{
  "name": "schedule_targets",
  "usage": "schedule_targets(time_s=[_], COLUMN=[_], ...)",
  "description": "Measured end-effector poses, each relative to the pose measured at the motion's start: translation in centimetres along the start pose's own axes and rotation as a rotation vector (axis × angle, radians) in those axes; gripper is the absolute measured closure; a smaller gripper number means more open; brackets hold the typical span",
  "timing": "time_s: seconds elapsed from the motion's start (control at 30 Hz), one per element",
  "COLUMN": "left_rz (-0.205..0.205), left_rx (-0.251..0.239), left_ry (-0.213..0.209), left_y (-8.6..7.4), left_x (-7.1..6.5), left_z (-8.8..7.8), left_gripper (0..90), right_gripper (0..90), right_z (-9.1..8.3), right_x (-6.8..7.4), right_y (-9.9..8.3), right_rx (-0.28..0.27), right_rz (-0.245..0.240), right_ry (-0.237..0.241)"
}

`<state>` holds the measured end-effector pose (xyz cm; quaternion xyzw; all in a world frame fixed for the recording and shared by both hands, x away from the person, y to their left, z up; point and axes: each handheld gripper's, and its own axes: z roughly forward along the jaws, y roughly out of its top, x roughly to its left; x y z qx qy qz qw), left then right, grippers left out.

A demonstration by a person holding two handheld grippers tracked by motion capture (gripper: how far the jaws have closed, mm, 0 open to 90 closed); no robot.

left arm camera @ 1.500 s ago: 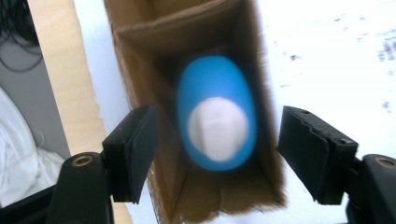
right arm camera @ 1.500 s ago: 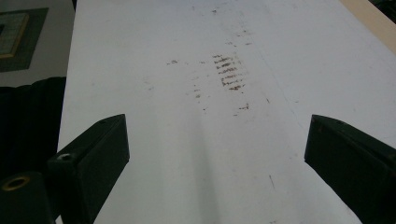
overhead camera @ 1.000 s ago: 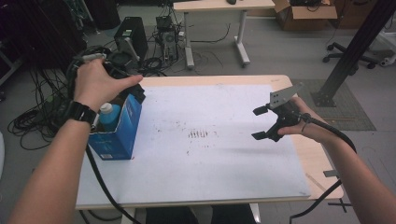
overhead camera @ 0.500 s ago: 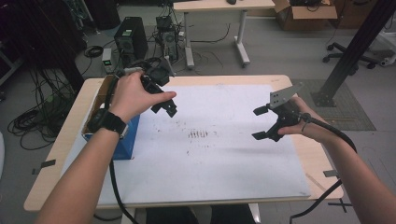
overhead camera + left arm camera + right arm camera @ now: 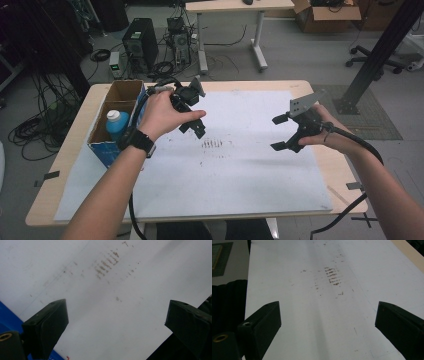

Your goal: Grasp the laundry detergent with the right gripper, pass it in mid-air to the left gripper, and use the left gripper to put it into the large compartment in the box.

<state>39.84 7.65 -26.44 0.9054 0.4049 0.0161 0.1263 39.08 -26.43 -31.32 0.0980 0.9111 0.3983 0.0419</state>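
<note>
Unlabelled white-capped blue bottle (image 5: 117, 123) in blue box (image 5: 111, 150)

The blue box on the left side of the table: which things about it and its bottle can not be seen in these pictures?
- Blue box, high view: the left hand and forearm cover its right side.
- Bottle, high view: the box walls hide its lower part; any label is too small to read.
- Left gripper view: the frame edge cuts off all but a blue corner.
</note>
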Motion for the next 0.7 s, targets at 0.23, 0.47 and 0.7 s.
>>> schedule_targets(time_s=[0.23,0.47,0.7], left_rz=[0.008,0.014,0.013], left_rx=[0.016,0.024,0.026], left_ry=[0.003,0.0,0.004], left_y=[0.19,0.13,0.05], left_x=[-0.35,-0.46,-0.5], left_z=[0.33,0.46,0.59], left_gripper=[5.0,4.9,4.9], right_gripper=[6.8,6.9,6.8], right_z=[-0.04,-0.05,0.08], right_x=[0.13,0.25,0.33], right_y=[-0.07,-0.17,-0.16], right_rx=[-0.003,-0.002,0.001], right_rz=[-0.001,0.002,-0.001], right_ry=[0.001,0.001,0.01])
